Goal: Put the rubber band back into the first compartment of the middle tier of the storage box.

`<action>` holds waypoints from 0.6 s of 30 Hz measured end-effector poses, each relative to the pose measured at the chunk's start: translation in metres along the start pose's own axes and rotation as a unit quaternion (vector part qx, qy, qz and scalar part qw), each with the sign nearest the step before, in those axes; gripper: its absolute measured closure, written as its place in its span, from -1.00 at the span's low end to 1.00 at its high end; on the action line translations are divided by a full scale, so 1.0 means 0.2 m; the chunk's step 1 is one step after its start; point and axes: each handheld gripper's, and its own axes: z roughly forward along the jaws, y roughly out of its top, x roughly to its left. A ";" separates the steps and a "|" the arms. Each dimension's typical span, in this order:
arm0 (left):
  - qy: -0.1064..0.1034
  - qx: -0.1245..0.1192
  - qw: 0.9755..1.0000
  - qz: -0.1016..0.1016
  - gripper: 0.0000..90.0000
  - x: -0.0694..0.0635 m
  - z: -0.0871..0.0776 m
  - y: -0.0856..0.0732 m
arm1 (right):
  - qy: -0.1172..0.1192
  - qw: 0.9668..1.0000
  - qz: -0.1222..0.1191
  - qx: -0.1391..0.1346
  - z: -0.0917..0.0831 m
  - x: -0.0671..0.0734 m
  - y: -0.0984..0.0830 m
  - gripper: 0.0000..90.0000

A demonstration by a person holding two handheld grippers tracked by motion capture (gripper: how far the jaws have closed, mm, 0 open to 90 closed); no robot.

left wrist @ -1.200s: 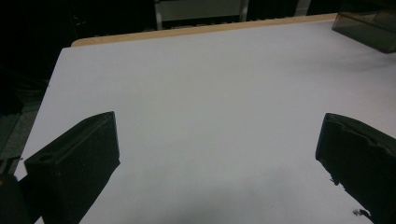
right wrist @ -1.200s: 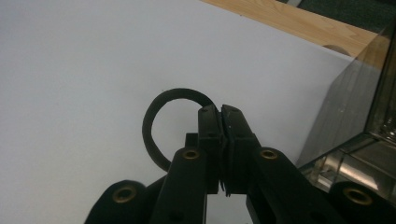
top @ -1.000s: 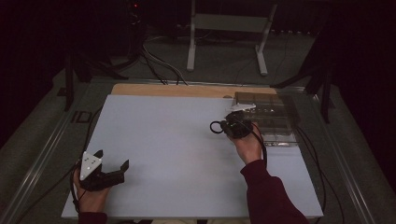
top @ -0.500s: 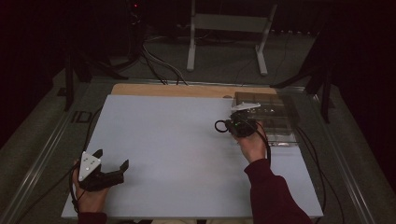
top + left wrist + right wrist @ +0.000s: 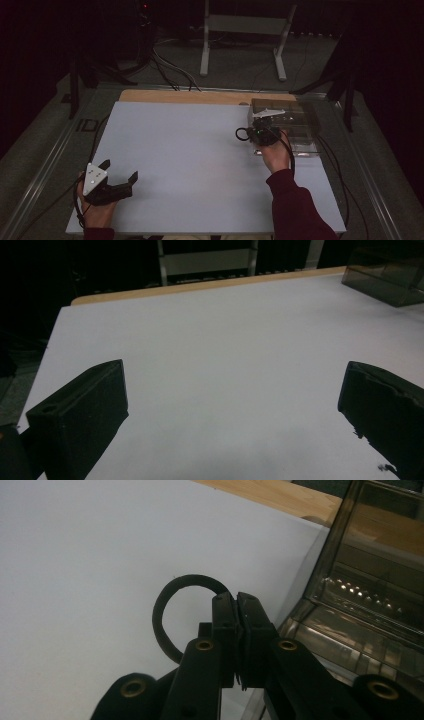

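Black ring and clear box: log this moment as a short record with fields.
held thing: black ring, pinched at one side
holder: right tool, jaws shut on the ring
ring's place: over the white sheet, beside the clear box
left tool: jaws wide apart, nothing between them, at the sheet's near left corner
box contents: too dim to tell
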 end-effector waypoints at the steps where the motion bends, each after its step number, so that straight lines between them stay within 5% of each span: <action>1: -0.001 0.001 1.000 0.000 -0.99 0.00 0.00 0.00 | 0.000 1.000 0.001 0.000 0.00 0.00 0.00 0.97; 18: 0.007 0.007 1.000 0.000 -0.99 0.00 0.01 -0.01 | -0.012 1.000 0.010 0.003 0.00 -0.07 -0.02 0.97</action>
